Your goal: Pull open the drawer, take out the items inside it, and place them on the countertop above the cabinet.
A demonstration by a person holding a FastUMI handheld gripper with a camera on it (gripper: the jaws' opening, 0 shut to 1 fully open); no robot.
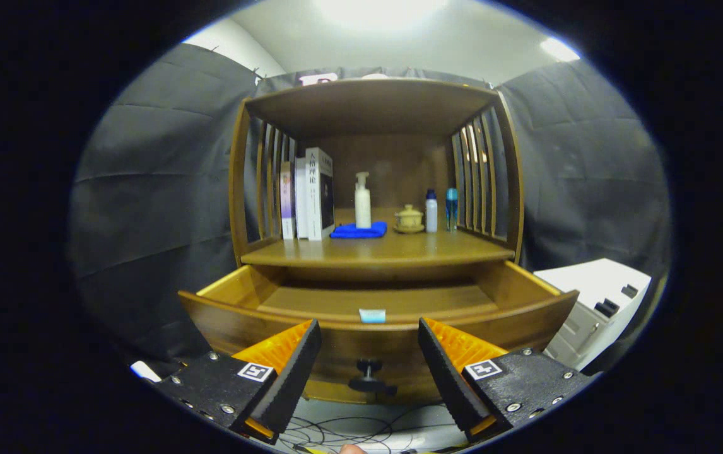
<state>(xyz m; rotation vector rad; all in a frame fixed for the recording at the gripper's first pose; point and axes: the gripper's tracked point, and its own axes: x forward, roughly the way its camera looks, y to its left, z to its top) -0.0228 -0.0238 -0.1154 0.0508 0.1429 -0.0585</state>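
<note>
Gripper point(369, 343) w/ fingers spread wide, holding nothing. Drawer point(374, 343) pulled open at 12 o'clock; knob point(368, 377) sits between fingers.

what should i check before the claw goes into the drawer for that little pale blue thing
1. Drawer pulled open: ok.
2. Claw open and holding nothing: ok.
3. Pale blue item in sight, lying by the drawer's front wall, just ahead of the fingers: ok.
4. Claw lined up with it: ok, it sits between the finger lines.
5. Bare countertop in front of the blue cloth: ok.
6. Other items deeper inside: cannot tell.
</note>
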